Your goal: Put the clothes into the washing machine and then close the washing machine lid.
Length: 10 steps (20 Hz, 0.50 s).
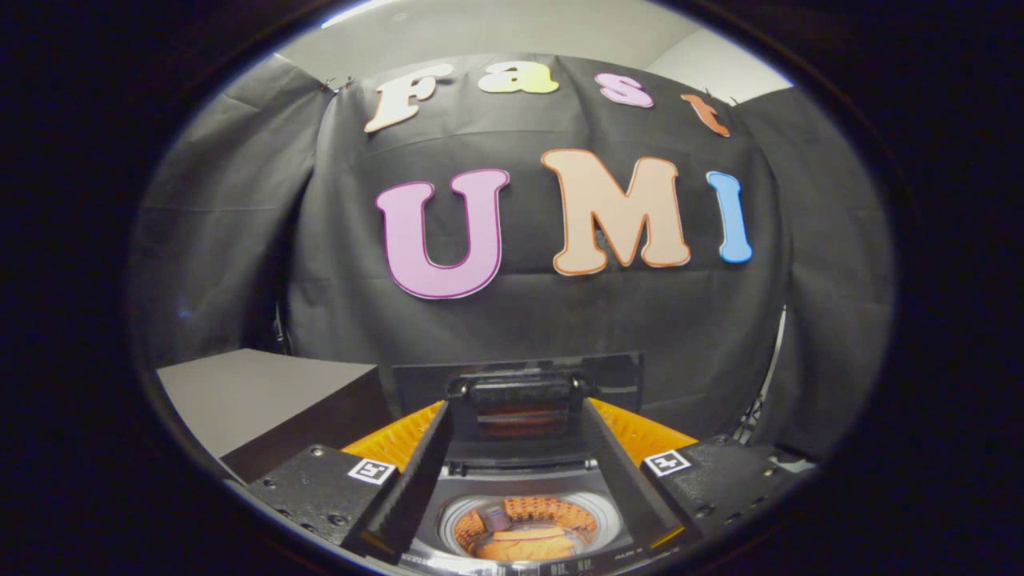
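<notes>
I look down past my gripper (517, 416) at a top-loading washing machine (524, 472). Its round drum (520, 528) lies open below, between my two black fingers, and orange clothes (524, 544) lie inside it. The dark lid (616, 372) stands upright at the back of the machine. A glossy black handle part of the lid (518, 400) sits right between my fingertips, which stand wide apart at either side of it. I cannot see them pressing on it. Nothing else is between the fingers.
A grey-topped box or counter (256, 392) stands to the left of the machine, close beside my left finger. The black cloth wall (720, 336) hangs right behind the lid. Thin stand legs (756, 416) show at the right.
</notes>
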Motion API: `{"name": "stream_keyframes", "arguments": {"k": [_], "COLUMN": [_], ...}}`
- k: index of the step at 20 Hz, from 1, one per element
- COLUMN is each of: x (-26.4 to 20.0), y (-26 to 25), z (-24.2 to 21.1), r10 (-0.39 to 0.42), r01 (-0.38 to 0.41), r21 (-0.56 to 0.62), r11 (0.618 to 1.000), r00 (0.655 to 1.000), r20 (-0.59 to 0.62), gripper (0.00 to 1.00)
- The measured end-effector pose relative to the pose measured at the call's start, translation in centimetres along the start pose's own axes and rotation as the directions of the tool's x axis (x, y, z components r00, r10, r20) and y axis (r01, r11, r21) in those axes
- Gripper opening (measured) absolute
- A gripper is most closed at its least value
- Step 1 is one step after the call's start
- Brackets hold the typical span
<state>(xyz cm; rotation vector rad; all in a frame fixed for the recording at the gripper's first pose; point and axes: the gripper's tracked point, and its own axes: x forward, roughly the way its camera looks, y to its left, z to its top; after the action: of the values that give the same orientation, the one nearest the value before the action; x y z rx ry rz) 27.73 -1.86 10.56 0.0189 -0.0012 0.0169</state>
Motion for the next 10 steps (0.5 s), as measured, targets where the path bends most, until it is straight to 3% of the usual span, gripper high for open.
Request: {"name": "stream_keyframes", "arguments": {"k": [5, 10], "x": [6.9, 12.6], "y": [2.8, 2.7], "z": [2.4, 4.2], "r10": [-0.005, -0.067], "r01": [0.005, 0.069], "r21": [-0.007, -0.046], "r11": [1.000, 0.997], "r00": [0.999, 0.997], "r20": [0.033, 0.040], "gripper": [0.97, 0.96]}}
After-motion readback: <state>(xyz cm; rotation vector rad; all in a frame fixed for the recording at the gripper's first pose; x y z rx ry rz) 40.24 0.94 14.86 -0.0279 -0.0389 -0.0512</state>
